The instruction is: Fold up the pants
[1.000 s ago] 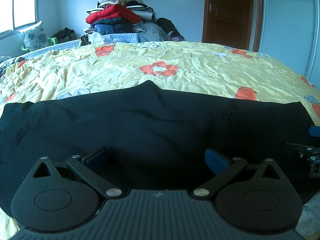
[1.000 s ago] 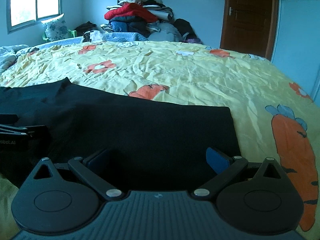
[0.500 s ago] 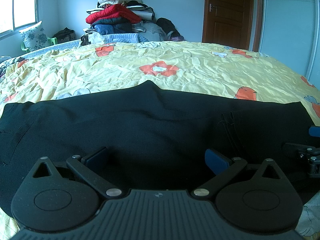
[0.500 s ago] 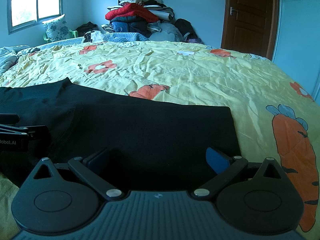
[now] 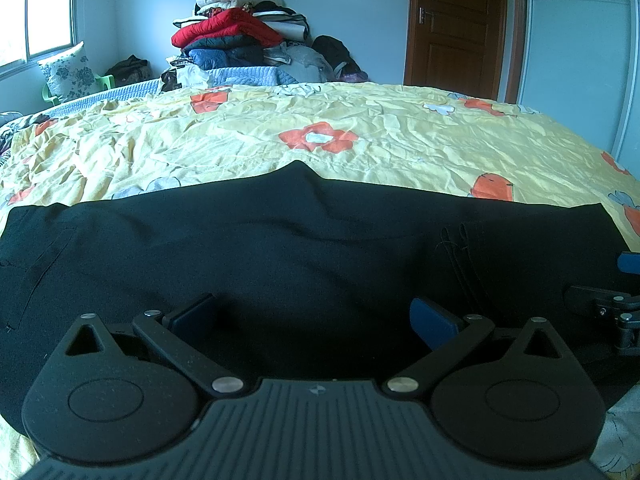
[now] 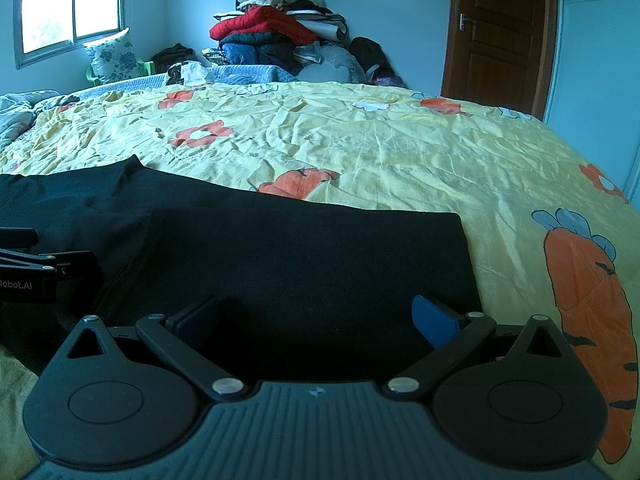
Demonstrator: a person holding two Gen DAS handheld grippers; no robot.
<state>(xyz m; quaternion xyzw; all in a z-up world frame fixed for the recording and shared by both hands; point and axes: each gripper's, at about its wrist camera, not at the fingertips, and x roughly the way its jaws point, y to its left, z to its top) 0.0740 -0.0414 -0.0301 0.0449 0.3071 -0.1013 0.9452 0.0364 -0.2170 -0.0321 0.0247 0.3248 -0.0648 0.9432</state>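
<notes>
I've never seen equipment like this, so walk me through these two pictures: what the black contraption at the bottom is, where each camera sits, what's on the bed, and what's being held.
Each picture comes from a camera mounted on a hand-held grasping tool, looking forward along its two fingers. A person carries one in each hand; there is no robot arm. One view shows the left tool, the other the right tool. Both are open and hold nothing. Black pants lie flat across a bed with a yellow flowered bedspread; both tools sit low over the pants' near side. Each tool appears at the edge of the other's view. Behind are a clothes pile and a brown door.
</notes>
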